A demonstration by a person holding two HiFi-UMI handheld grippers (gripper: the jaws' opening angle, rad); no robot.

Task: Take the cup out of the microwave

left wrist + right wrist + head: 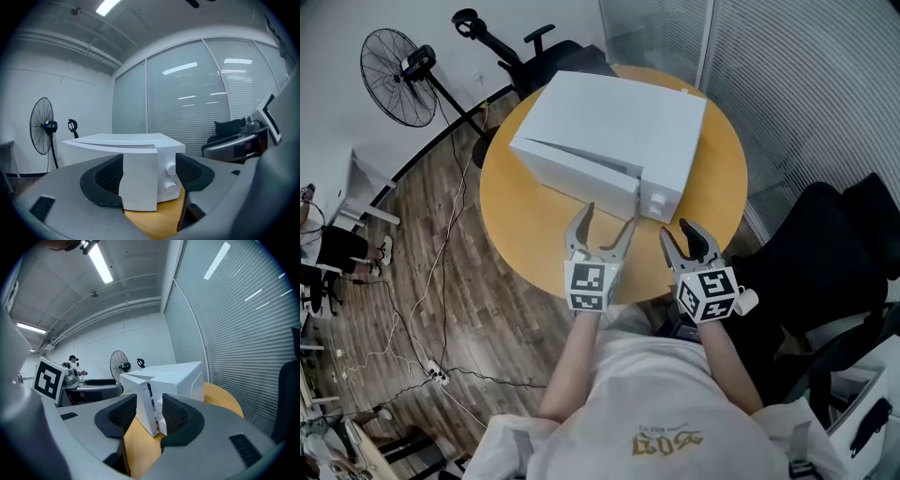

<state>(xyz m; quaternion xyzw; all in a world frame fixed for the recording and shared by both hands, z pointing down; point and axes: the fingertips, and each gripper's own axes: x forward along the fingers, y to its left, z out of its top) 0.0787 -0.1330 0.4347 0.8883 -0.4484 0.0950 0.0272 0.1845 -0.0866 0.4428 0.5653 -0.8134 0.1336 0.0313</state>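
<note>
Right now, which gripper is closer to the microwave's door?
Left. The left gripper points straight at the microwave door from just in front, fingers apart, not touching it. The right gripper is further right, facing the corner with the knobs.

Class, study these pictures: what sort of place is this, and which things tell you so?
Most likely an office or lab workroom: a black office chair, a glass partition with blinds, and a pedestal fan near a round table bearing a white microwave.
</note>
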